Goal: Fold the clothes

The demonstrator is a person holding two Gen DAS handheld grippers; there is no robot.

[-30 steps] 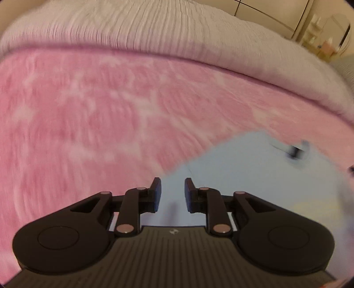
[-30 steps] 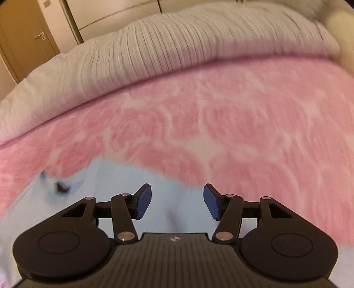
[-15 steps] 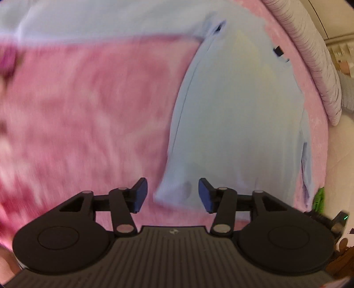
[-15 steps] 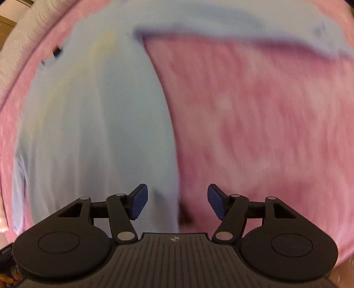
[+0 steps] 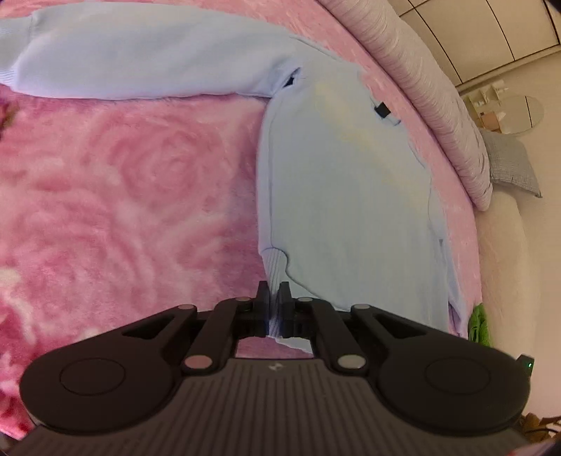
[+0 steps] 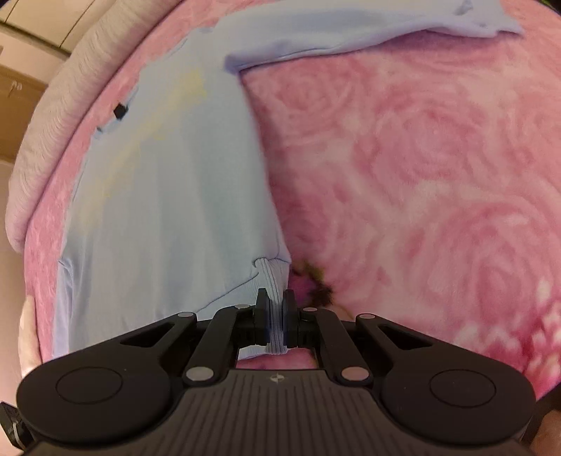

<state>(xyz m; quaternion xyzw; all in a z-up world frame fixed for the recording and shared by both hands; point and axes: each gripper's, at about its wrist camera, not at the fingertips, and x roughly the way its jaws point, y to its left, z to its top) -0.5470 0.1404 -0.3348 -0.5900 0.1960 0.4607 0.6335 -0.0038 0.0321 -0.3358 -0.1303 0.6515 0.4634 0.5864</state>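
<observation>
Flat on the bed lies a pale blue sweatshirt (image 5: 347,196), spread over a pink rose-patterned blanket (image 5: 122,196); its body runs lengthwise away from both cameras, and one sleeve (image 5: 140,66) stretches sideways across the blanket at the far end; a small dark tag (image 5: 382,111) sits near the neckline, and faint yellowish marks run down the chest; the ribbed hem is bunched and lifted at both near corners; the left tool (image 5: 275,298) has just been closing and is clamped on the ribbed hem corner (image 5: 274,266), with fabric pinched between its black fingers (image 5: 261,298) and a bit of cloth poking out behind them; the right tool (image 6: 275,305) has likewise just been closing and pinches the other ribbed corner (image 6: 271,277), a fold of ribbing squeezed between the pads and hanging out below; a dark green-brown patch (image 6: 317,280) in the blanket print lies just beside that corner; beyond the blanket, a ribbed pale grey-lilac cover (image 5: 431,101) edges the bed; past it in the left wrist view, a grey cushion (image 5: 510,165), pale cupboard doors (image 5: 491,31) and a round mirror (image 5: 519,114); something bright green (image 5: 478,322) shows at the bed's edge, too partial to identify.
</observation>
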